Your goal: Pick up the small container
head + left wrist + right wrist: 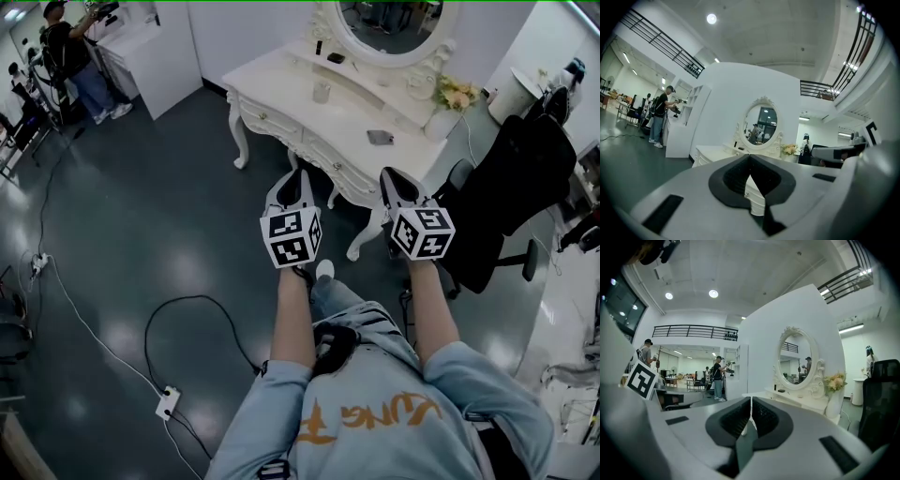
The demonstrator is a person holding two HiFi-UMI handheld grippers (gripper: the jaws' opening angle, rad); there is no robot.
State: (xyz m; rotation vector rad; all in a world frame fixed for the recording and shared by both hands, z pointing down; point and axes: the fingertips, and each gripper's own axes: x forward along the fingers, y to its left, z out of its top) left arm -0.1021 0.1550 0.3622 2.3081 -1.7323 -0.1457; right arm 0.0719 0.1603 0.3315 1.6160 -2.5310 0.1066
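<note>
While both hang short of the table (pixel 281 73) | left gripper (pixel 750 158): closed, empty | right gripper (pixel 751 400): closed, empty | container (pixel 322 91): on table

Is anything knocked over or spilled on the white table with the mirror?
No. The small container looks upright on the dressing table, and the flowers sit tidy at its end. Nothing looks spilled or broken.

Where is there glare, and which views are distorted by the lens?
Head view: pale patches of glare lie on the dark glossy floor, and straight lines bend only mildly near the edges. Left gripper view and right gripper view: strong fisheye with black corners, so the balcony railing looks curved.
</note>
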